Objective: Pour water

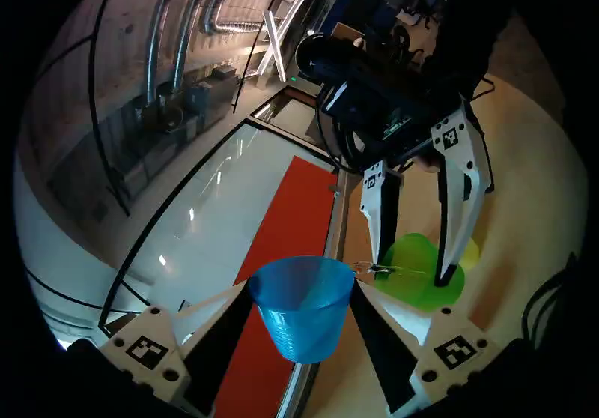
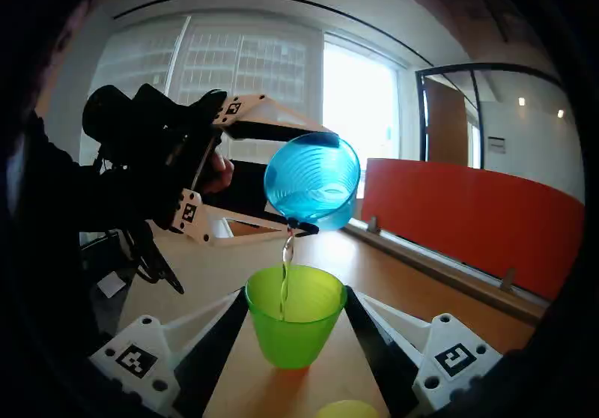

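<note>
While water runs in a thin stream from the blue cup into the green cup, the job reads as mid-pour.

Left gripper: both fingers pressed on the blue cup's sides. The cup is tipped well over, lip down and toward the green cup.

Right gripper: narrow, fingers clamped on either side of the green cup. That cup is upright over the wooden table; cannot tell if its base rests on the top or hangs just above it.

Blue cup sits above the green one and a little farther off, the two apart. The stream lands inside the green rim, left of centre in the right gripper view.

Doing it well, as I judge it:
- Hold the green cup level and steady.
- Change the blue cup's tilt slowly, so the stream remains thin and clear of the rim.
- Bring the blue lip lower to cut splash.
- Water level in the green cup is hard to read through the plastic; it looks low.
- Watch for a dribble down the blue cup's outside when righting it.

A small yellow object lies near, just in front of the green cup; keep drips off it.
</note>
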The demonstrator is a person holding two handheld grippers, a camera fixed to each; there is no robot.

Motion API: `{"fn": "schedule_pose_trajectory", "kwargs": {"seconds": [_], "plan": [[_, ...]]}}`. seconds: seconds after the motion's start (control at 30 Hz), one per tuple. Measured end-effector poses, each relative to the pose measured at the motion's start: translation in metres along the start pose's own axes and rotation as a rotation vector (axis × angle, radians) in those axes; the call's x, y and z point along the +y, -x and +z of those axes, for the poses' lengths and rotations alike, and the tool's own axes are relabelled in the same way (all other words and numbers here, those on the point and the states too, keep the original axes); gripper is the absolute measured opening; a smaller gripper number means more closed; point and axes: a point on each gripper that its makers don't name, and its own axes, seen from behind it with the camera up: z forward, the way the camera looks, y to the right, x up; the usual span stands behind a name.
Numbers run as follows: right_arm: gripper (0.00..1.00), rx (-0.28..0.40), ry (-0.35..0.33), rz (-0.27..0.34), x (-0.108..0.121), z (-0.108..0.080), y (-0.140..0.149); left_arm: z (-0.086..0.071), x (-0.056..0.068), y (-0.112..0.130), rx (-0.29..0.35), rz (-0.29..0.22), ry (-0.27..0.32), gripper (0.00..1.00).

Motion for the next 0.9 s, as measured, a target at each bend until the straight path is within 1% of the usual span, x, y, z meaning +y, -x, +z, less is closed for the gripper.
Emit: {"fn": "schedule_pose_trajectory", "kwargs": {"seconds": [0.27,0.47,0.7,0.9], "plan": [[0.94,0.000,0.000,-0.003,-0.0007,-0.0002,-0.0008,0.0002,-0.0013,-0.0005,-0.001,0.012,-0.004,0.87],[0.94,0.003,0.000,-0.004,-0.0005,-0.0002,-0.0020,0.0006,-0.0009,-0.0018,-0.002,0.042,-0.005,0.87],[0.94,0.004,0.001,-0.006,-0.0008,-0.0004,-0.0025,0.0012,-0.0038,-0.0028,-0.003,0.060,-0.012,0.87],[0.95,0.006,0.001,-0.005,-0.0010,-0.0006,-0.0026,0.0014,-0.0018,-0.0029,-0.006,0.066,-0.012,0.87]]}}
